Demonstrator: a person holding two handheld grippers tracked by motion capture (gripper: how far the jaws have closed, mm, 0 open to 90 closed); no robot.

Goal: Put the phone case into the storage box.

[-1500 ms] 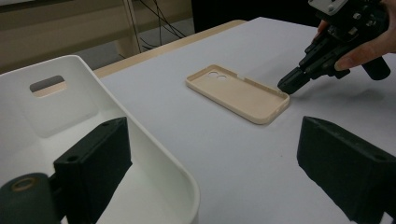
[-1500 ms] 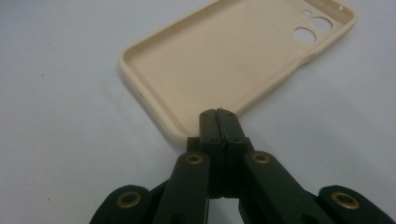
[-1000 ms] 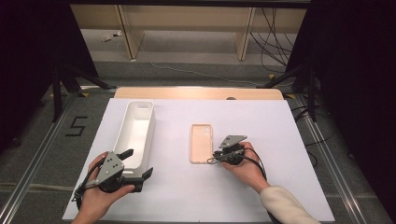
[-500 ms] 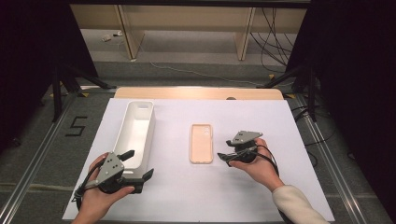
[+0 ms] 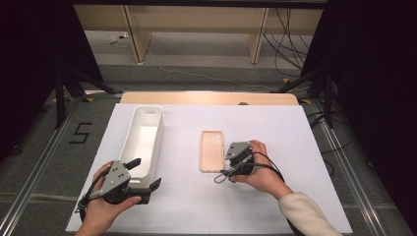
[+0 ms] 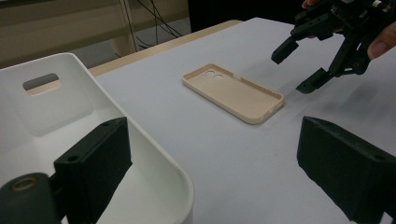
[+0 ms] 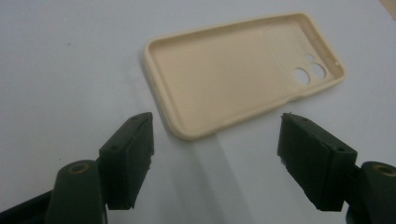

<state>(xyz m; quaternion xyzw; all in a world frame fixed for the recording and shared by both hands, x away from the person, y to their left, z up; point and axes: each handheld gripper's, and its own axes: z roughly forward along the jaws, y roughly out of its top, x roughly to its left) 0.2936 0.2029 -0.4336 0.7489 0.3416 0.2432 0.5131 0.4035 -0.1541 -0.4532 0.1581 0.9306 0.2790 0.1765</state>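
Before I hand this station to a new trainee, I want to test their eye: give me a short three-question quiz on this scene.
1. True or false: the right hand-held gripper clamps the phone case.
2. Which way does the case lie? A) hollow side up B) hollow side down
3. What does the left hand-held gripper's one jaw hang over?

Key:
1. False; its jaws, which have just been opening, stand apart with nothing between them, short of the case.
2. A.
3. The white bin; the other jaw is outside it, over the table.

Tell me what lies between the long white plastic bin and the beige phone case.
Nothing: between the long white plastic bin and the beige phone case the high view shows bare white table sheet.
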